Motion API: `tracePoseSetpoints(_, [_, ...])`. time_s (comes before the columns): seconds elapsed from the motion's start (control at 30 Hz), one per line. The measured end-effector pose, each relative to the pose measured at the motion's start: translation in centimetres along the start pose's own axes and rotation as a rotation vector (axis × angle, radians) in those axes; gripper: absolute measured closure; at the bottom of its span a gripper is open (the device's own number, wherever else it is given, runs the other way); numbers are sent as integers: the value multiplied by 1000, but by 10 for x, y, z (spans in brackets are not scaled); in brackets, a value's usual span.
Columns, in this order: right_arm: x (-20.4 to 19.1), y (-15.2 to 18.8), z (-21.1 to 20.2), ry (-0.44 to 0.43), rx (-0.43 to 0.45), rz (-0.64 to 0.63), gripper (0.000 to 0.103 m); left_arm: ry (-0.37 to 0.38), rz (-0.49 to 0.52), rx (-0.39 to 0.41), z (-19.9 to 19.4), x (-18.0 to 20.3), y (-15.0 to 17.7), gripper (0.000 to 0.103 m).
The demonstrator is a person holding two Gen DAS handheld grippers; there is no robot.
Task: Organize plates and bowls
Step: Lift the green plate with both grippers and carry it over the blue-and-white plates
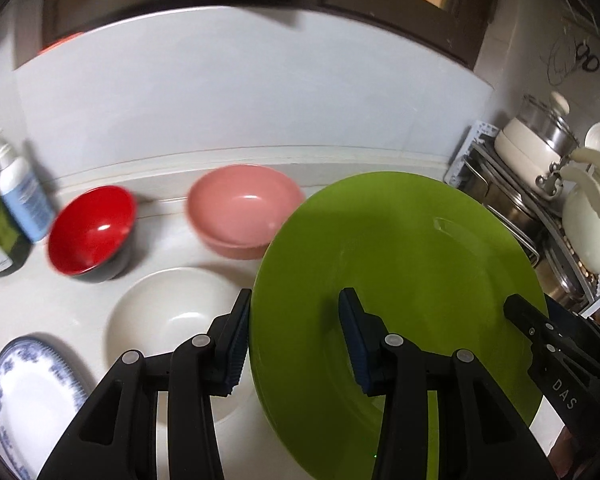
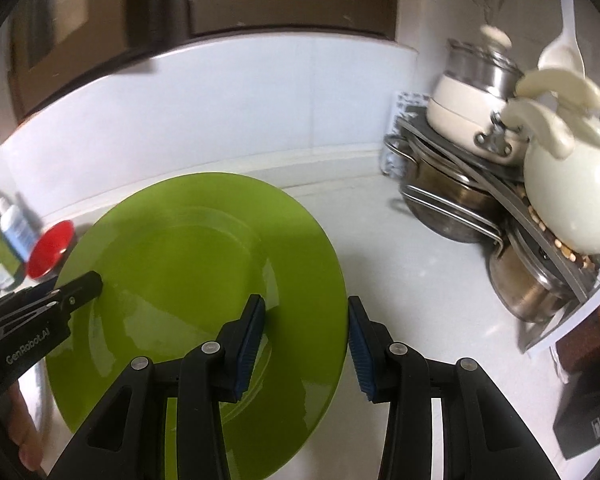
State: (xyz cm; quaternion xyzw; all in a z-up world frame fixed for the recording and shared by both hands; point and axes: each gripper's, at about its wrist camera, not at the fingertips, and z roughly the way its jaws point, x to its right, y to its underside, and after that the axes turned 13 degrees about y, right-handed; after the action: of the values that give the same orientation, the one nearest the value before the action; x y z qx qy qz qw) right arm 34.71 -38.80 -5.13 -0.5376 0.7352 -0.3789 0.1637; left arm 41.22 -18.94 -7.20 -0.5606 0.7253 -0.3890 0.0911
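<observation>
Green plate (image 1: 400, 264) held tilted above the white counter (image 2: 400, 248), gripped at both edges. Left gripper (image 1: 294, 340): fingers straddle the plate's left rim, one pad (image 1: 236, 344) outside, one on the upper face; whether they press the rim or stand just off it, I cannot tell. Right gripper (image 2: 306, 344): same stance on the right rim, gap about as narrow, contact also unclear.

Left of the plate on the counter: white bowl (image 1: 168, 316) nearest, pink bowl (image 1: 242, 210) far behind it, red bowl (image 1: 90, 232) further left. Blue-patterned plate (image 1: 32, 396) at near left edge. Bottles (image 1: 18, 196) stand at far left.

Right side: rack (image 2: 496, 200) with steel pots, cream pot and a cream kettle (image 2: 572, 196) on top.
</observation>
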Motion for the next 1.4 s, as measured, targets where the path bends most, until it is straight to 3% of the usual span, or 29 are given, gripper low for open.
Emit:
tracePoseSetpoints(0.73, [-132, 30, -102, -164, 100, -123, 61, -149, -124, 112, -139, -110, 40, 61])
tracePoseSetpoints(1.4, [-245, 56, -131, -325, 68, -242, 61, -301, -244, 129, -210, -209, 79, 61])
